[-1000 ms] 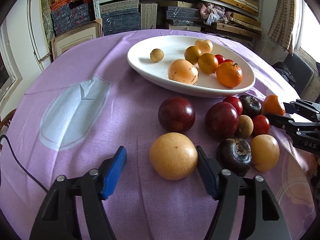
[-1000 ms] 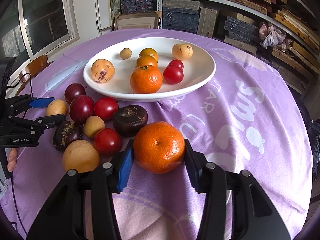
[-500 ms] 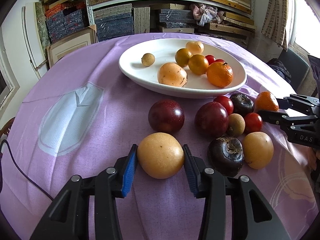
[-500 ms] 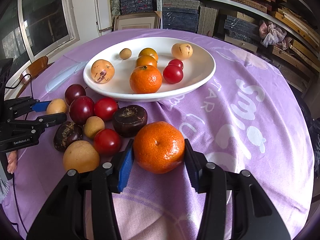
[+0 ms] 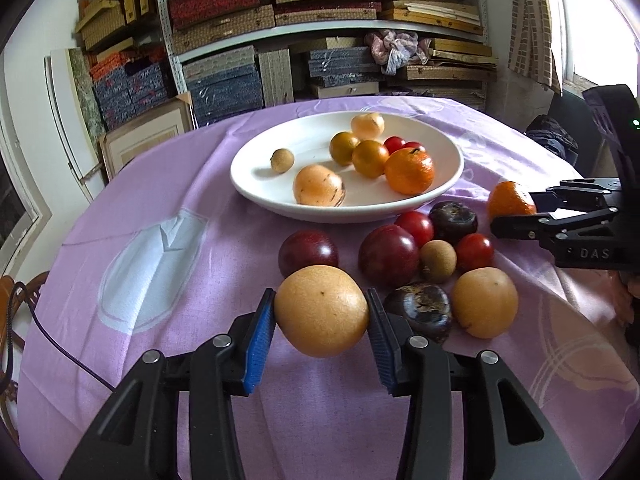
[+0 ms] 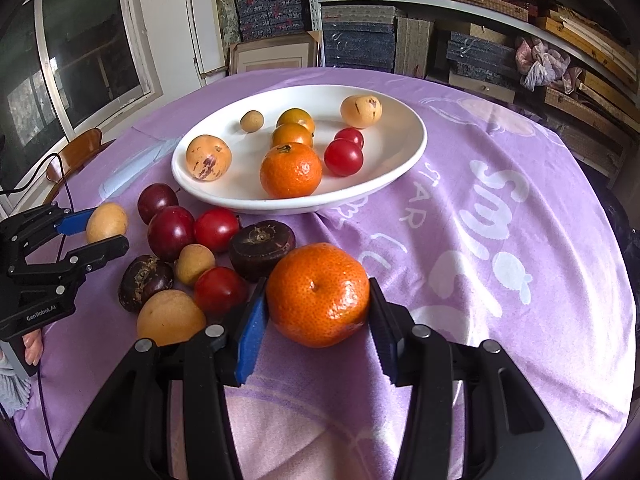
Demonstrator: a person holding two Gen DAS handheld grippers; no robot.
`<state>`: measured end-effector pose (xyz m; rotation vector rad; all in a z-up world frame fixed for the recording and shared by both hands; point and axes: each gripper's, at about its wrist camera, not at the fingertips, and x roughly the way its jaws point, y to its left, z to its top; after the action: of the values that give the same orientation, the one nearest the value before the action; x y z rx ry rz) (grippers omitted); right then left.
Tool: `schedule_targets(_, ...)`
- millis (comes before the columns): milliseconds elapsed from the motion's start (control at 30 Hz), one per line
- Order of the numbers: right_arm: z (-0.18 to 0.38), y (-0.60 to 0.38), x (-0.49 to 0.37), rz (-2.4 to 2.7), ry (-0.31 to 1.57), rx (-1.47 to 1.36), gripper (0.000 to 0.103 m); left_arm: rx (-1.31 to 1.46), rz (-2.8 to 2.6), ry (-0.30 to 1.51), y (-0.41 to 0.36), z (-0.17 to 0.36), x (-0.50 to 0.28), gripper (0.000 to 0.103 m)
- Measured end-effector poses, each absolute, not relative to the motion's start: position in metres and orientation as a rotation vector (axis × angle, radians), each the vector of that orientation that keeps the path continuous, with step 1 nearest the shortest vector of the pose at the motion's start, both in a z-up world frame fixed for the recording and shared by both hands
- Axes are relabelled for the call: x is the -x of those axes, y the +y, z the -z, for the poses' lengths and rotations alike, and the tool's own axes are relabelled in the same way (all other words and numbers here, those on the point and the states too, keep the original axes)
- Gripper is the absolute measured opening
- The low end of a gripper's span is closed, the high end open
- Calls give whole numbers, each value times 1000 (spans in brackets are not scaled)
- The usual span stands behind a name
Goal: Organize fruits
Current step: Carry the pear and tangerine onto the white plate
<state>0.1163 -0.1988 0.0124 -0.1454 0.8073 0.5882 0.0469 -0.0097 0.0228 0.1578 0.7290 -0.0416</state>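
Purple tablecloth (image 5: 168, 184) before cluttered, seemingly box-filled shelves (image 5: 320, 20); each tool pinches fruit.

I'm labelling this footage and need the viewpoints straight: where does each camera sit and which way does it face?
Left wrist view: sits on the left gripper, looking down-forward over its jaws shut on a yellow fruit toward the white bowl; the right gripper enters at right.
Right wrist view: sits on the right gripper, jaws shut on a mandarin, facing the bowl; the left gripper and a fingertip show at left.
Shared: bowl, loose fruit cluster, purple tablecloth, shelves.
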Motion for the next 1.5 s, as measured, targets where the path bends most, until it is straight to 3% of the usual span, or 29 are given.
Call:
schedule_targets(567, -31, -227, -74, -552, 759, 87, 46, -152, 22, 554, -18, -66, -8, 45)
schedule_targets(1033, -130, -246, -36, -557, 570, 94, 46, -190, -8, 439, -21, -128, 17, 45)
schedule_targets(1500, -187, -205, -81, -574, 502, 125, 46, -139, -14, 517, -2, -155, -69, 45)
